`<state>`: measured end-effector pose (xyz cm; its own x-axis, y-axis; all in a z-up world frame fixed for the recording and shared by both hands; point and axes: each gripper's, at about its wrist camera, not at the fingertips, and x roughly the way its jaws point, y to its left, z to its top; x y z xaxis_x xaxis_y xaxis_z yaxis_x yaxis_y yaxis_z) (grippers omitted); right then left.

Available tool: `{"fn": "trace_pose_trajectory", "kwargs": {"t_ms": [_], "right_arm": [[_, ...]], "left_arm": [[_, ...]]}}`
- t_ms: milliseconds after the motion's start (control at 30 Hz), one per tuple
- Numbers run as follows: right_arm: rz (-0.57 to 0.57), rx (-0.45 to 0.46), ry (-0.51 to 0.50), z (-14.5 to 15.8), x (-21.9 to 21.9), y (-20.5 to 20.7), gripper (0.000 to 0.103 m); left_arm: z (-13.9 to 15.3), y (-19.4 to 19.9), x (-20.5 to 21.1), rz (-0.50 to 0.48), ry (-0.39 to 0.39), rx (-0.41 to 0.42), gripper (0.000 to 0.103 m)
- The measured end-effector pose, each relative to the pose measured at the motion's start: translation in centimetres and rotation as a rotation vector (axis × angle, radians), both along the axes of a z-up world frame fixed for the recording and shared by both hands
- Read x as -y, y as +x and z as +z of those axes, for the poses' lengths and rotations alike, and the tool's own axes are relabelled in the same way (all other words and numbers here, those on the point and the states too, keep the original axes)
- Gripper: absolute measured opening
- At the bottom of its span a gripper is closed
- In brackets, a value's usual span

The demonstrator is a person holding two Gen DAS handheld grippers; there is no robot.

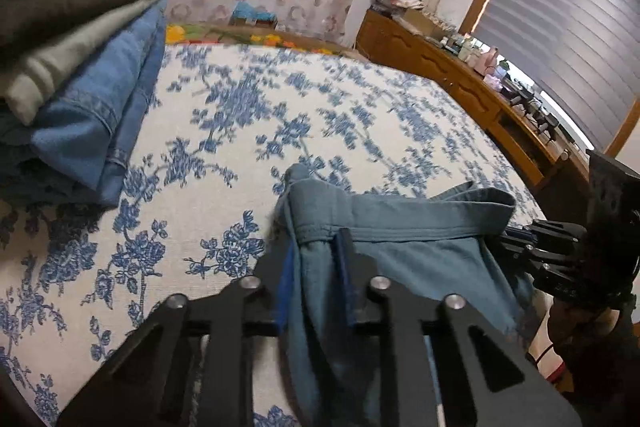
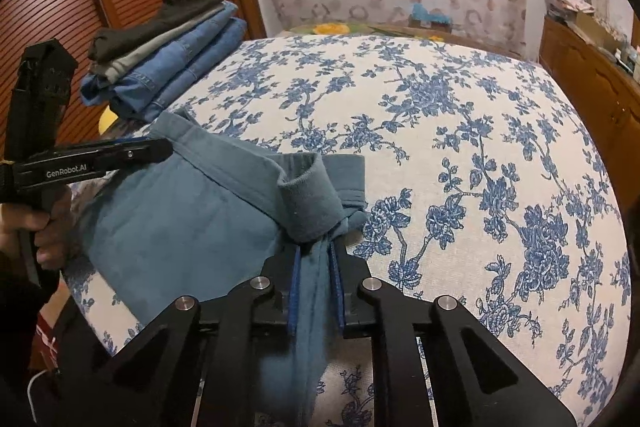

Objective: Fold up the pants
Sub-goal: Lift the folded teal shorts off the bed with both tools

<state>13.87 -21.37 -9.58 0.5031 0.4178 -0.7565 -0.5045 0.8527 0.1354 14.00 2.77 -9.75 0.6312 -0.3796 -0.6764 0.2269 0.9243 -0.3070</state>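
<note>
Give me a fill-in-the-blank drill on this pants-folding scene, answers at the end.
1. Both grippers, left and right, are shut on the teal ____.
2. The pants are held over a bedspread printed with blue ____.
3. The top garment on the folded stack is ____ in colour.
4. The stack lies on the side of the ____ gripper.

Answers: pants; flowers; black; left

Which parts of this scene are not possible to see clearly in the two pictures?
- Teal pants: the legs drop behind each gripper's body, both views.
- Stack of folded clothes: left wrist view, blurred and cut by the left edge.
- Items on the wooden cabinet: too small to identify.
</note>
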Motion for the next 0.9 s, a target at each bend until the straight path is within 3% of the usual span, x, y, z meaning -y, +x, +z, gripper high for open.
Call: {"fn": "trace_pose_trajectory", "kwargs": {"t_ms": [67,467,633,900], "right_arm": [[0.012,0.032,-0.003,0.5,-0.1,-0.5,0.009],[0.034,0.149,0.023,4.6,-0.5,-1.6,0.008],[0.042,0.207,0.042,6.9,-0.3,-1.4,0.008],[0.074,0.24,0.039,8.0,-0.8,0.1,0.008]], "left_arm": [[0.8,-0.7,0.0,0.002,-0.013,0.03,0.008],[6.1,-3.9,0.3,0.001,-0.005,0.199,0.007],[7.3,-3.4,0.3,0.006,0.015,0.229,0.007],[7.5,-2.1,-0.1,0.02,0.019,0.231,0.006]]}}
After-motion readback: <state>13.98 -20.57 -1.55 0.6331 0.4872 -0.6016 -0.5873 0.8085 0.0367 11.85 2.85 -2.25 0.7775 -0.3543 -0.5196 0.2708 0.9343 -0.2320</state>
